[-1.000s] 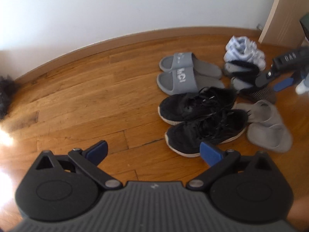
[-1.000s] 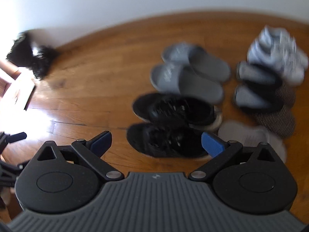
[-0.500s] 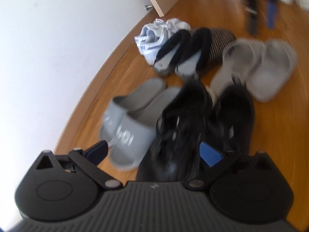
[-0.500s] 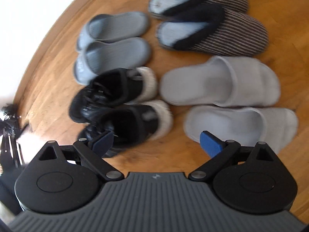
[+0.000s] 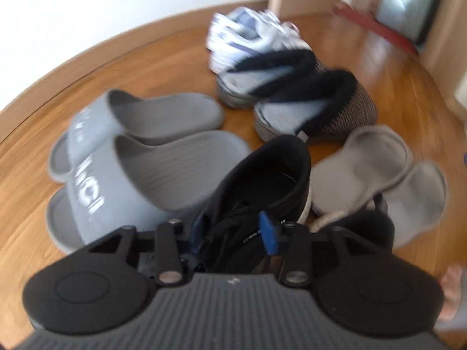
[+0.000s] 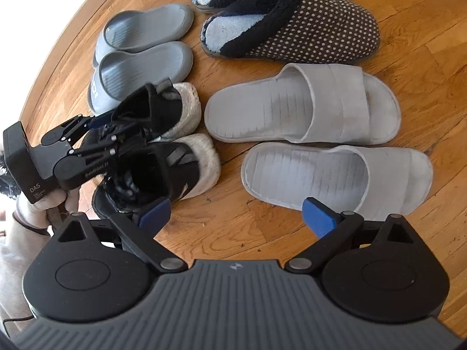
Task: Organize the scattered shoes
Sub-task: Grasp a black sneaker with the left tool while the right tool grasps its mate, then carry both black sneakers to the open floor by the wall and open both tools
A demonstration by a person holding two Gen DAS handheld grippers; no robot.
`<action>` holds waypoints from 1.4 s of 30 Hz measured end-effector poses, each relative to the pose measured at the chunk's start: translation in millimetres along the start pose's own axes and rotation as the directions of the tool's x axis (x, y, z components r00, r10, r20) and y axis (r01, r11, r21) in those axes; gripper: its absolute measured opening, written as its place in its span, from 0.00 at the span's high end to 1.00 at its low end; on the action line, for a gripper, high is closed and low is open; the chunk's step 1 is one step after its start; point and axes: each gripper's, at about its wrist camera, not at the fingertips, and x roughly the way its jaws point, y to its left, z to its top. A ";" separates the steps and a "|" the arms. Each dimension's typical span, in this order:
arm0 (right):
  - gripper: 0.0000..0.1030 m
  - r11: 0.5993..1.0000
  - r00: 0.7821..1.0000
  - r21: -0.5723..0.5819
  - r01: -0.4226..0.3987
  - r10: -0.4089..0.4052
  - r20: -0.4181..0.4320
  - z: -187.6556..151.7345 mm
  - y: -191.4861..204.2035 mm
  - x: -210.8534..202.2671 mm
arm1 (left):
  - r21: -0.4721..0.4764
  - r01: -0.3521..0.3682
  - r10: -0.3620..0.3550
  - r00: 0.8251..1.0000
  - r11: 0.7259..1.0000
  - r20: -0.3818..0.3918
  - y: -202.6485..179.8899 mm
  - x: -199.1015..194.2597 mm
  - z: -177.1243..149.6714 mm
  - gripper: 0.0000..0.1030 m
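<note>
Left wrist view: the left tongs (image 5: pixel 233 232), their jaws just closed in, pinch the tongue and laces of a black knit sneaker (image 5: pixel 262 175). Beside it lie grey moulded rubber slides (image 5: pixel 151 157) with blurred white lettering.

Right wrist view: the right tongs (image 6: pixel 236 215) stand spread above the wooden floor (image 6: pixel 423 14), near pale grey ribbed open-toe slippers (image 6: pixel 306 110). "DAS" marks the left tongs' housing. Dotted brown fleece-lined slippers (image 6: pixel 306 29) lie beyond.

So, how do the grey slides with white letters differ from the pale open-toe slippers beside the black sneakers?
The grey slides look like smooth moulded rubber with white letters on the strap; the pale slippers look like soft fabric and have no letters. The slides are darker, blue-grey; the slippers are light beige-grey. The slides lie nearer the wall, the slippers further out. Both are open-toe pairs lying side by side on the wooden floor.
</note>
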 end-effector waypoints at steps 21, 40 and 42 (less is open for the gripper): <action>0.05 1.000 1.000 0.019 -0.003 0.004 -0.026 -4.9 -5.0 8.0 | 0.180 -0.069 0.080 0.995 0.981 -0.055 -2.6 23.9 5.9 0.85; 0.05 0.989 0.993 -0.084 -0.119 0.118 -0.019 -18.6 29.5 0.2 | -0.522 -0.583 0.514 0.808 0.622 -0.289 108.8 -209.3 -68.2 0.92; 0.05 0.988 0.993 -0.097 -0.119 0.117 -0.025 -20.8 37.0 2.9 | -0.538 -0.575 0.449 0.818 0.617 -0.359 133.2 -198.4 -94.0 0.90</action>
